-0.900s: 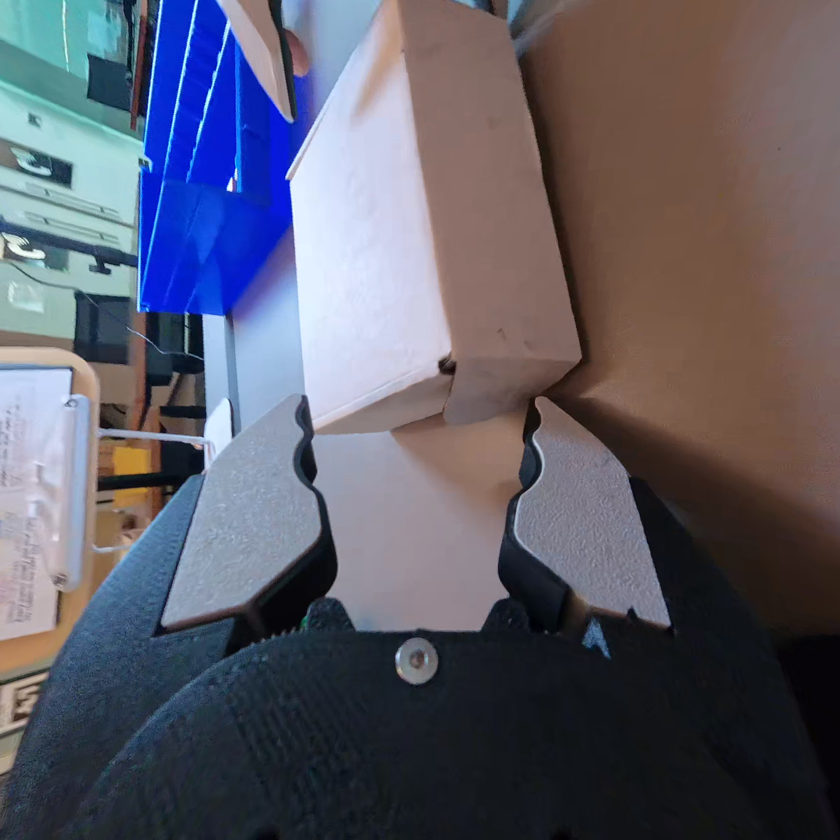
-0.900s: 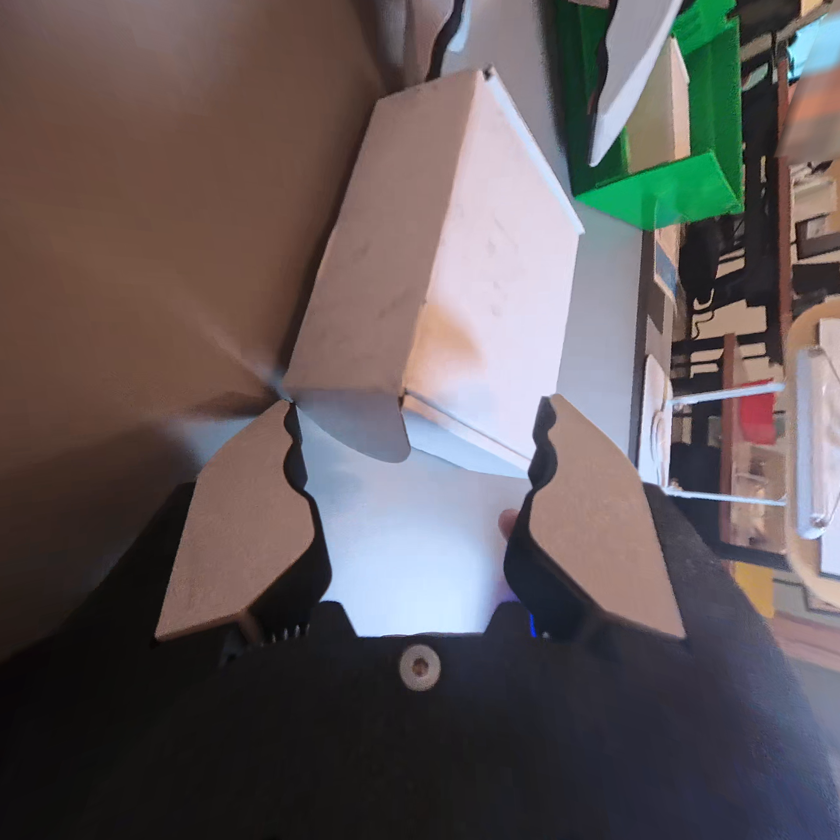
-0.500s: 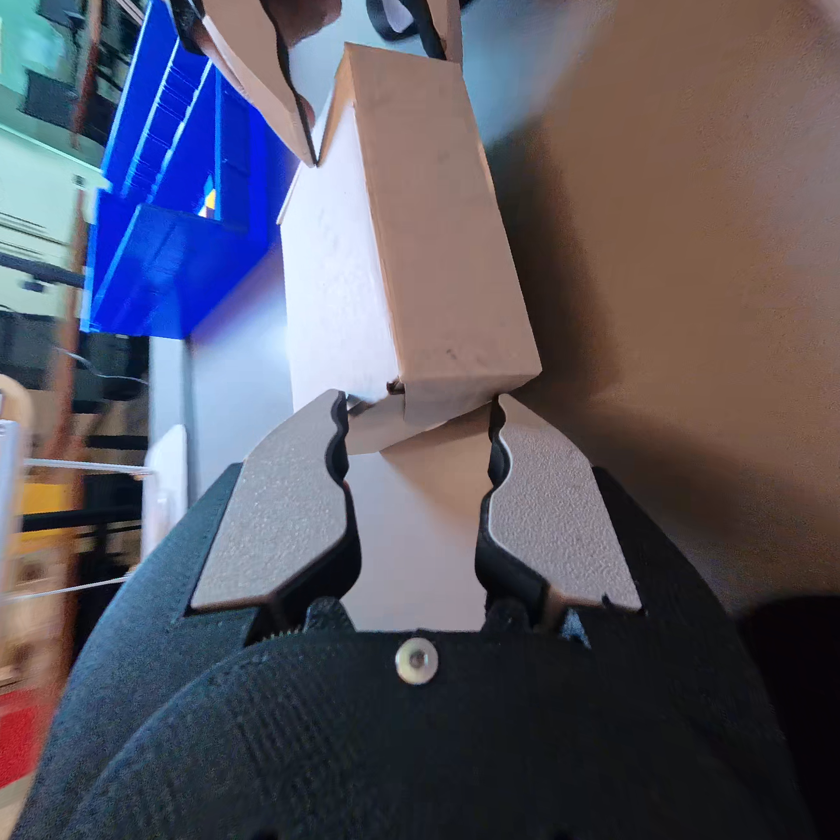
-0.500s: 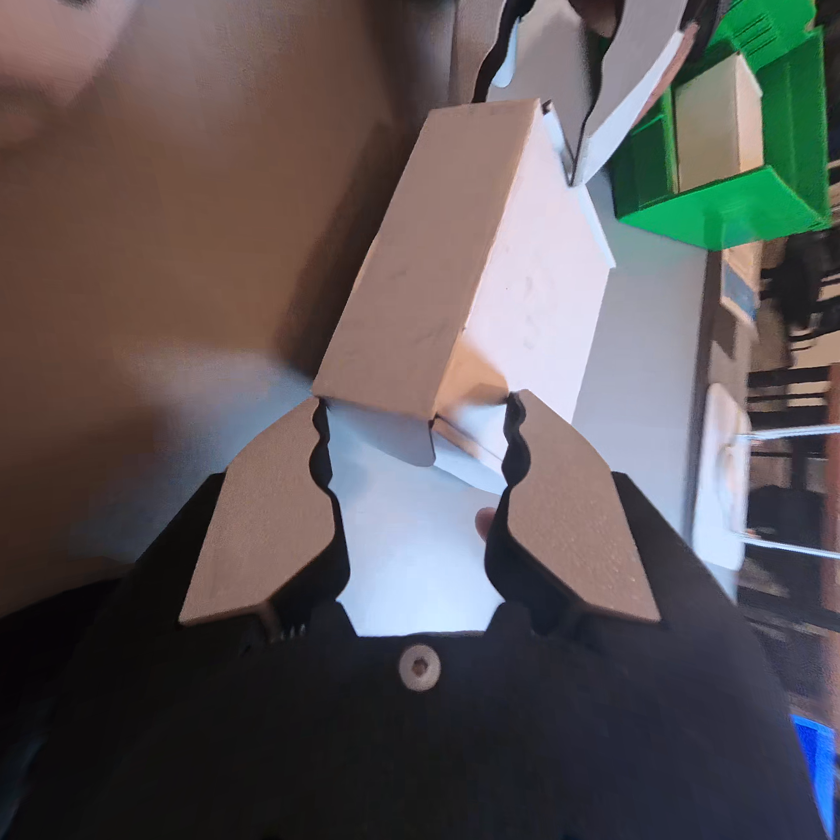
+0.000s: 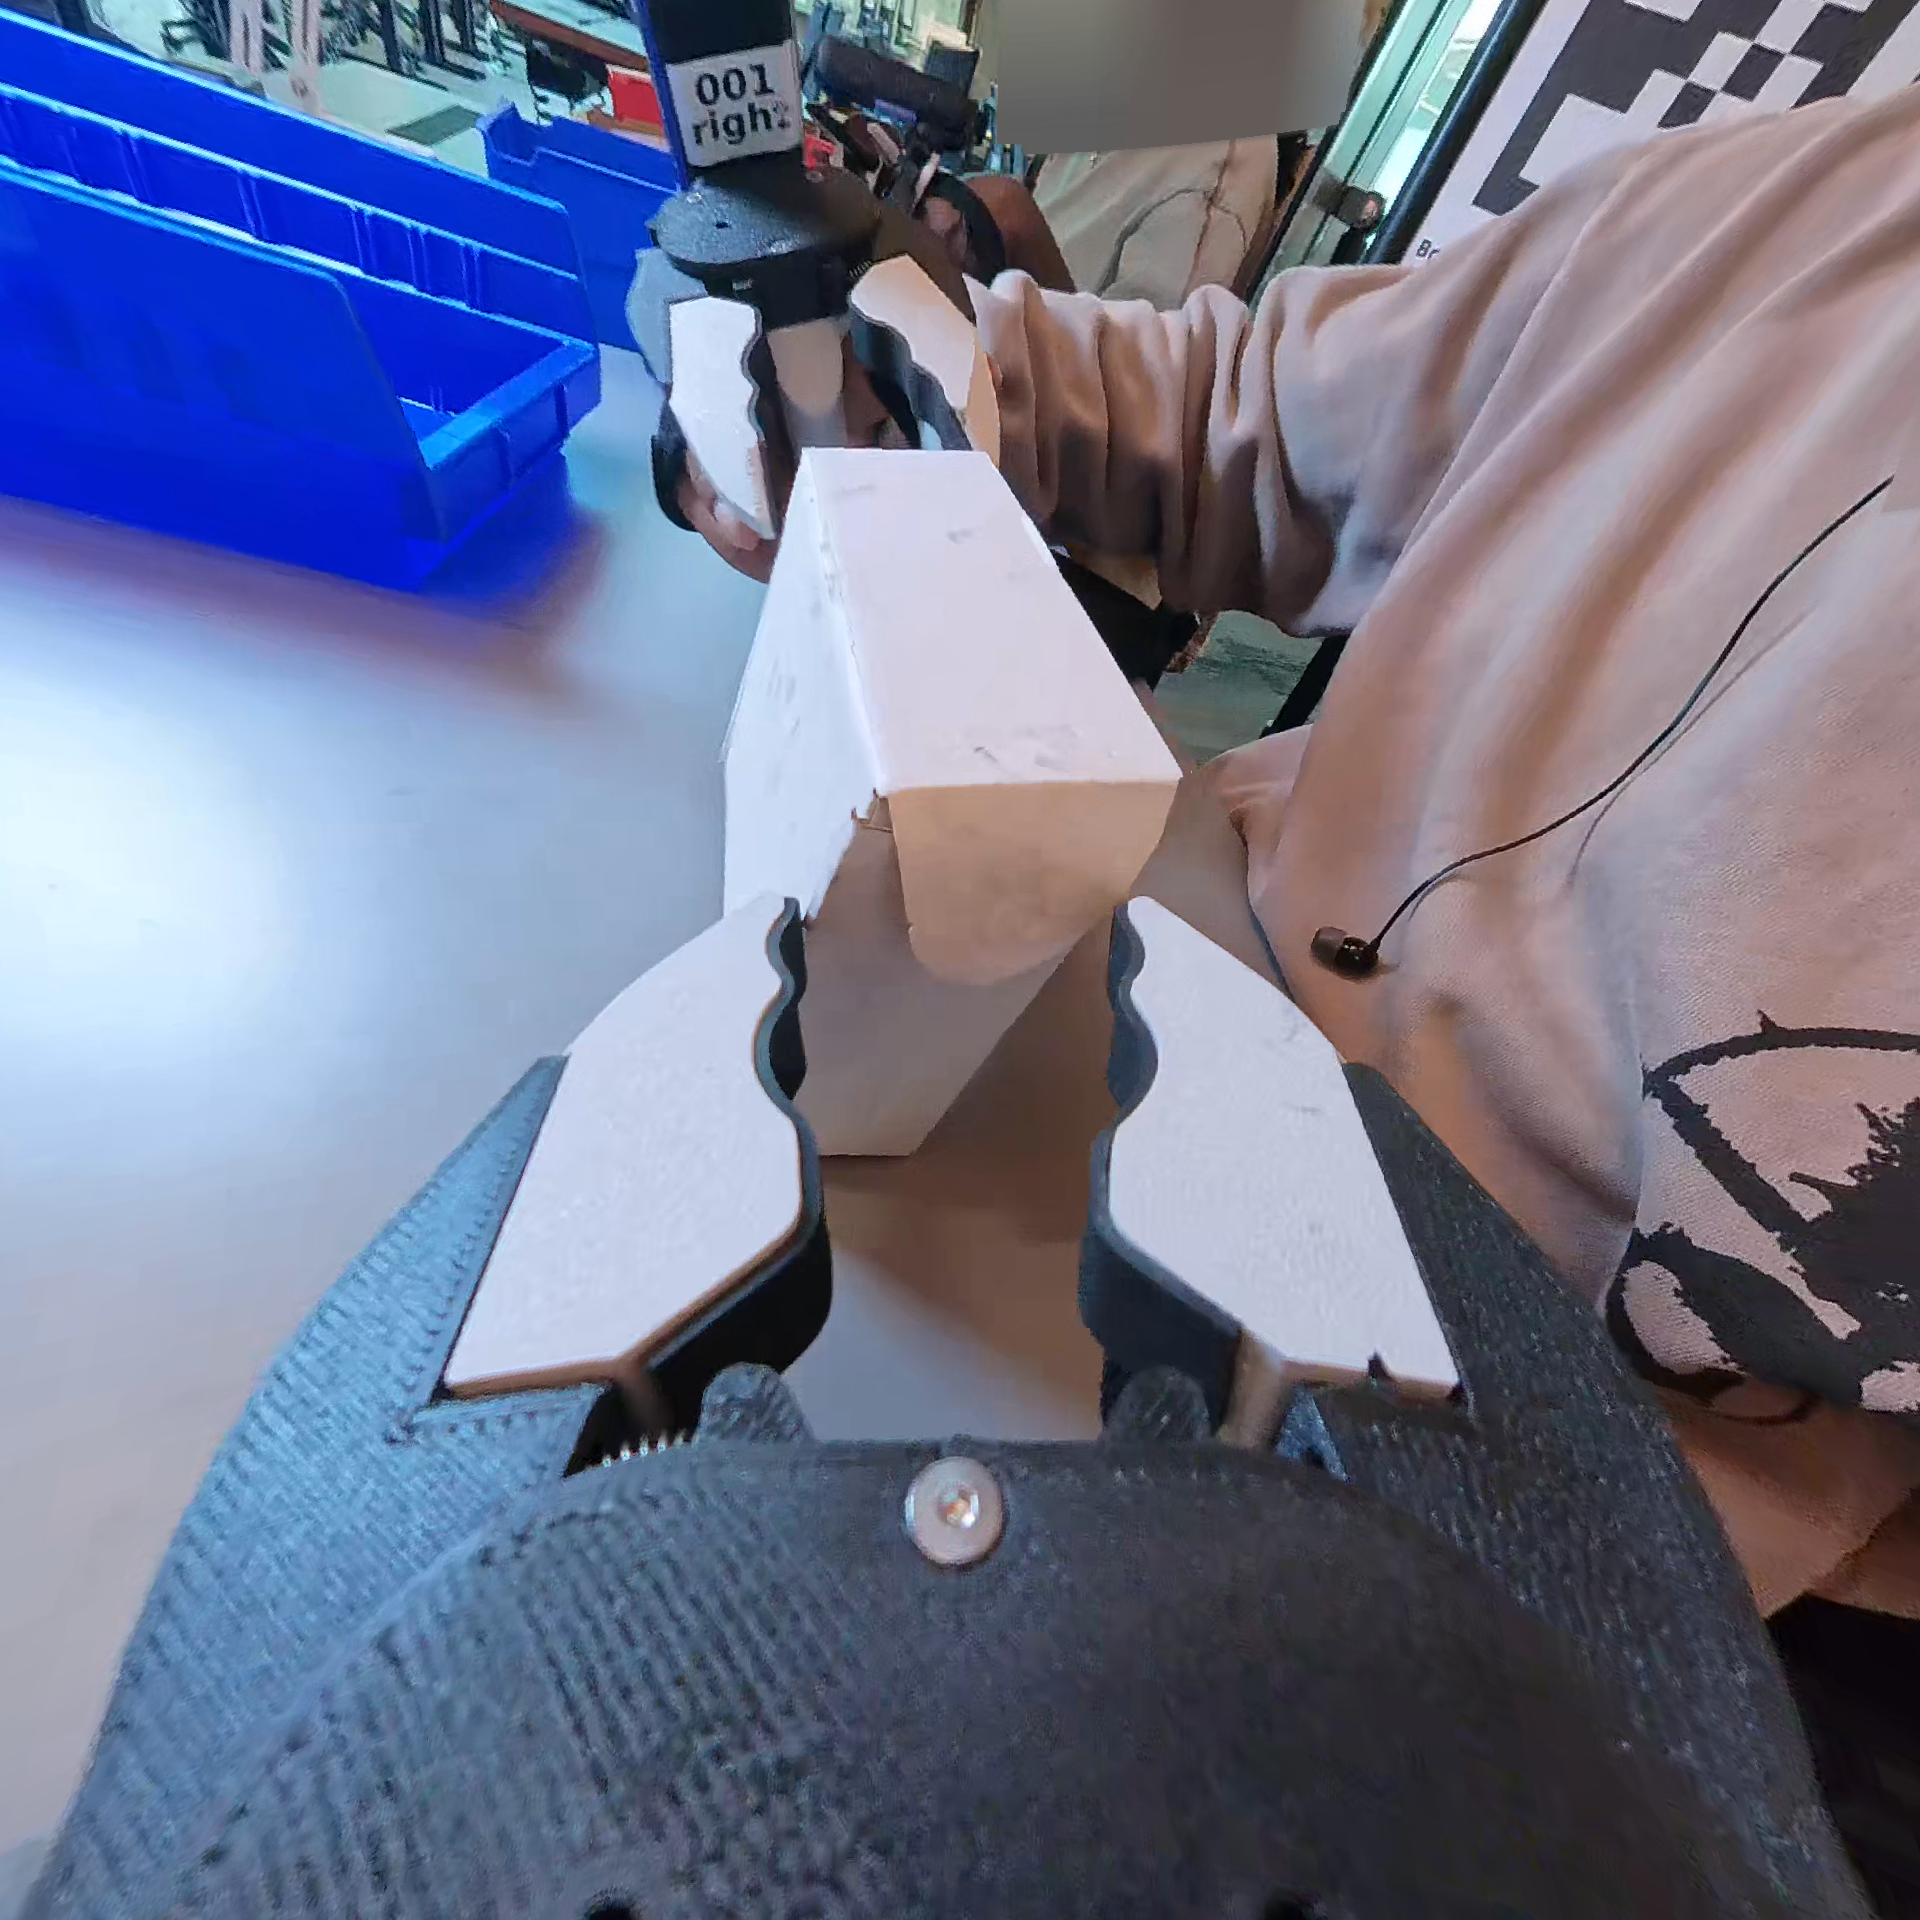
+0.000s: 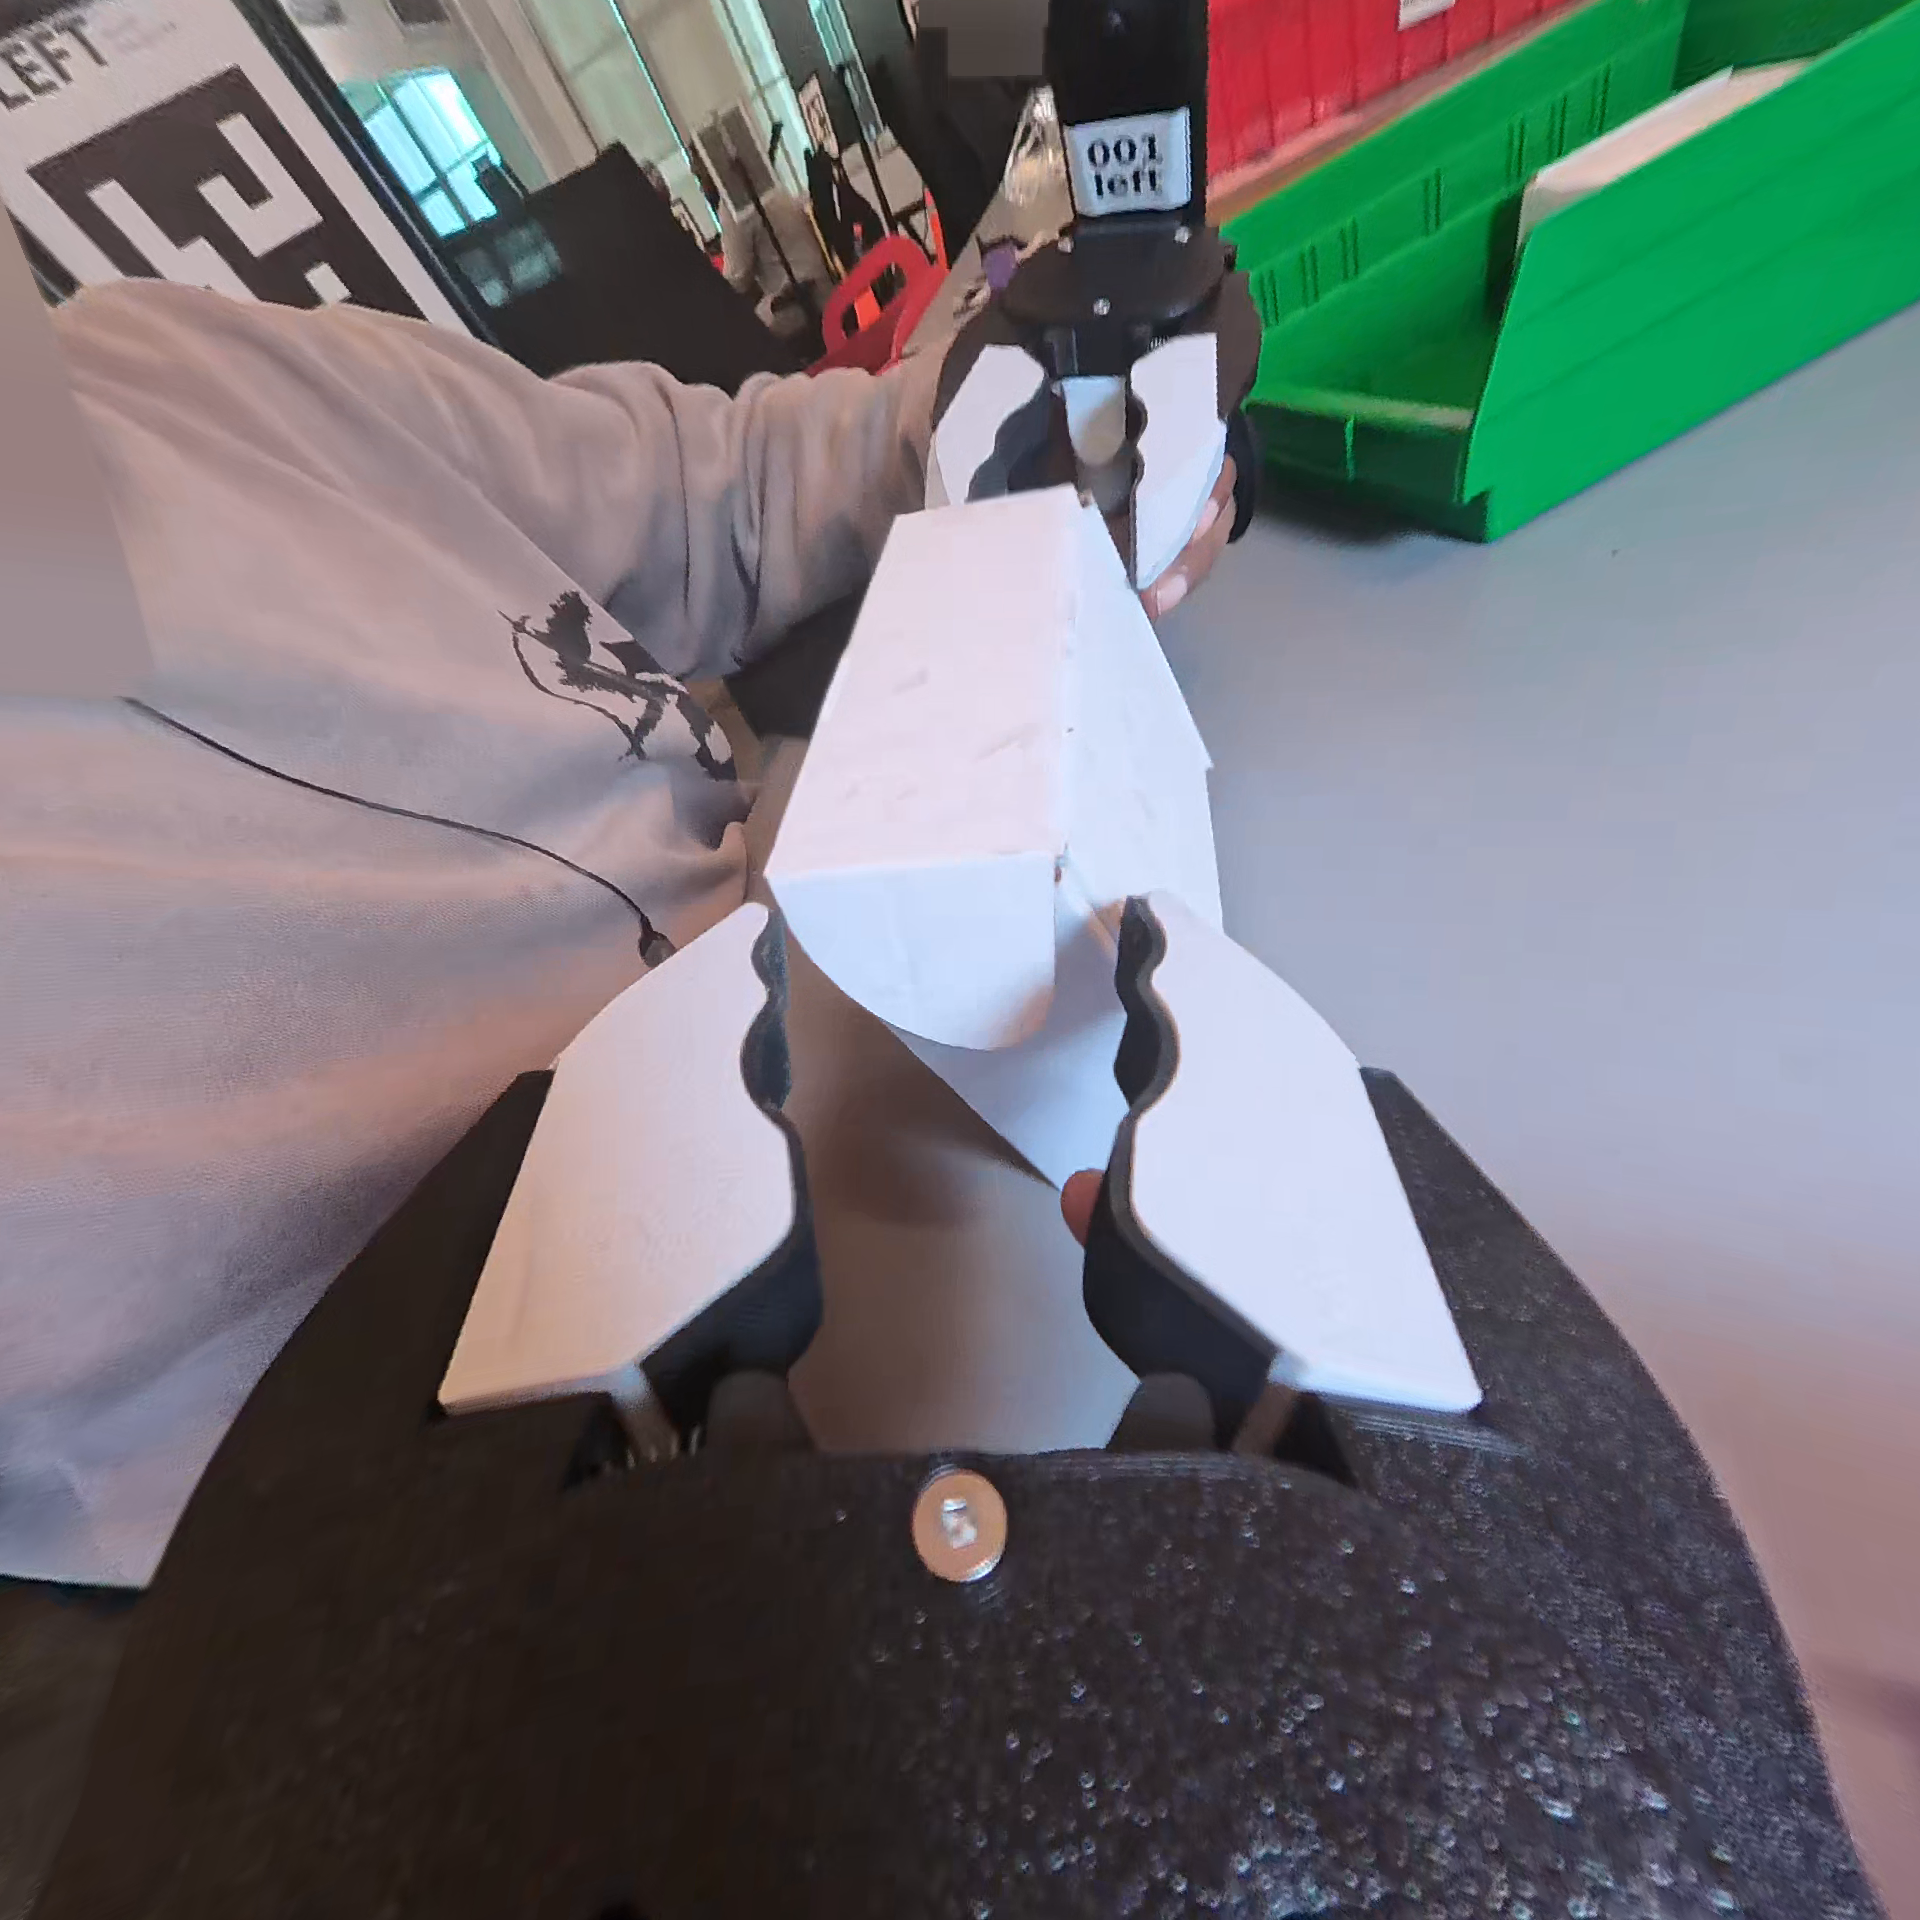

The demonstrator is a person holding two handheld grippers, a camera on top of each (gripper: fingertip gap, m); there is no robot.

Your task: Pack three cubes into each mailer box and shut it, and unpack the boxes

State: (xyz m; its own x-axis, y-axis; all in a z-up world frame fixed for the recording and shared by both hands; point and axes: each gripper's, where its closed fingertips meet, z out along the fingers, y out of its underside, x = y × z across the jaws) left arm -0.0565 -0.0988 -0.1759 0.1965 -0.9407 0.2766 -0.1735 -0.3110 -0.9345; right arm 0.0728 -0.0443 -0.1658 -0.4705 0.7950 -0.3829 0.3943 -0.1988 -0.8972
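Note:
A closed white mailer box (image 5: 966, 665) is held tilted above the grey table (image 5: 312, 883), close to a person's torso. My left gripper (image 5: 956, 914) is shut on its near end, the jaws astride the end wall and its rounded flap. My right gripper (image 5: 831, 416) grips the far end. In the right wrist view the box (image 6: 935, 727) runs away from my right gripper (image 6: 951, 914), which is shut on the near end, with the left gripper (image 6: 1081, 447) at the other end. No cubes show.
Blue bins (image 5: 260, 343) stand at the table's back in the left wrist view. Green bins (image 6: 1558, 343) stand at the back in the right wrist view, one holding a white box (image 6: 1621, 166). The person's beige sweatshirt (image 5: 1558, 623) with a dangling black earbud (image 5: 1345, 948) is right beside the box.
Both grippers' jaws narrowed onto the box ends. Both grippers and the box rolled about a quarter turn, so the table now lies level in both views.

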